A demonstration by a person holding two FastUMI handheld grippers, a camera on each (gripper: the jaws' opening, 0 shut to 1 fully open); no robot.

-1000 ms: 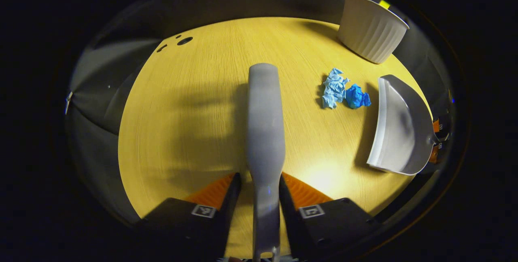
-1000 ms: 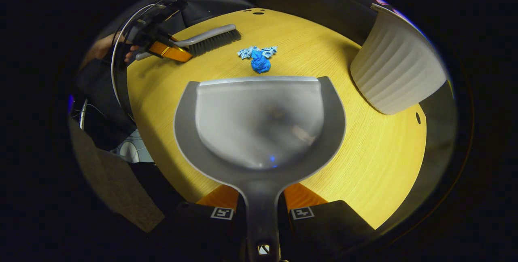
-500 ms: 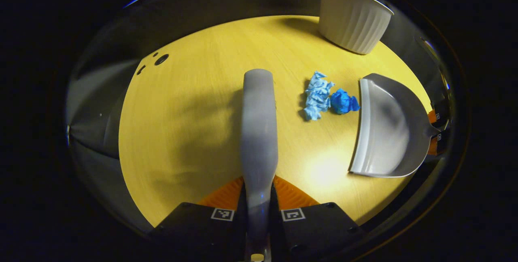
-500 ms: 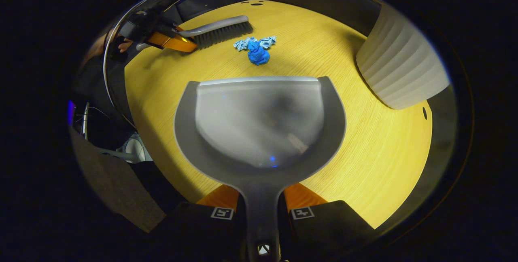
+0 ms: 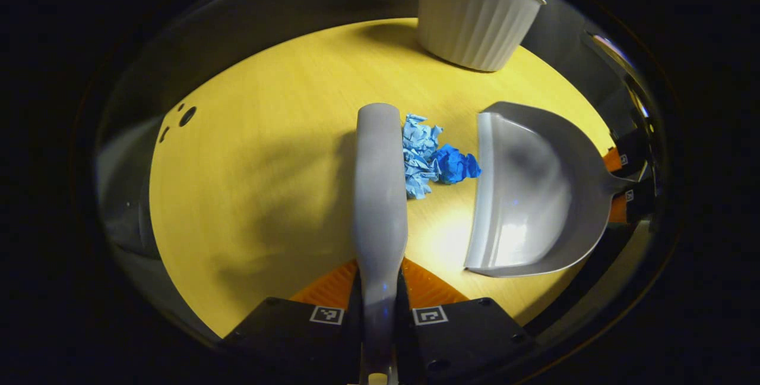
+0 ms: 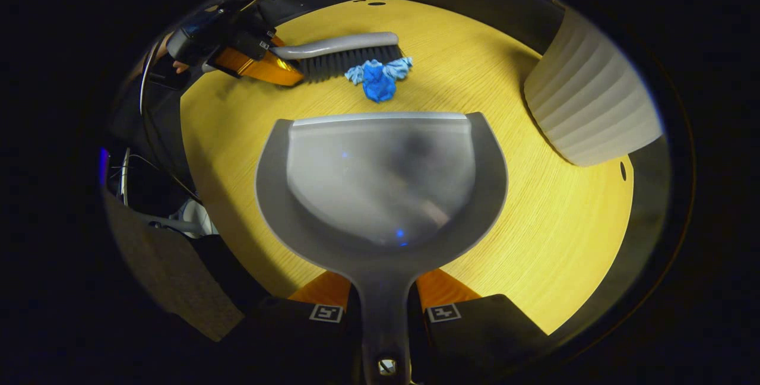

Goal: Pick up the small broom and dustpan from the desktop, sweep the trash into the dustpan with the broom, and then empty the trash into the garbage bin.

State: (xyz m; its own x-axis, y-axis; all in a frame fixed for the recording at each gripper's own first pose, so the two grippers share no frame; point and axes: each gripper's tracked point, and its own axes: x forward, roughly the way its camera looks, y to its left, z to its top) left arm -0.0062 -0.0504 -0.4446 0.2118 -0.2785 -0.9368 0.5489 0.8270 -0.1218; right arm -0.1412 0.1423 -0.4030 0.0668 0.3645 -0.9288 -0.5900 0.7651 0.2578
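The jaws of the left gripper (image 5: 378, 314) are closed on the handle of the broom (image 5: 380, 195), at the bottom centre of the left gripper view. The jaws of the right gripper (image 6: 384, 314) clamp the handle of the dustpan (image 6: 380, 183) in the same way, at the bottom centre of the right gripper view.

From the left jaws the broom's long axis runs straight up the frame, and its far end stops at the centre. In the right gripper view it lies almost level at the upper left, bristles down, head pointing right.

The light blue paper (image 5: 417, 153) touches the broom's right side, and the dark blue wad (image 5: 454, 164) sits between it and the dustpan's straight lip, near the lip. The pan's open mouth faces the trash.

I judge that the sweeping step is in hand. The next move calls for pushing the broom sideways toward the pan while the lip stays flat on the desktop (image 5: 267, 165).

The garbage bin (image 5: 472, 16) stands at the top of the frame.
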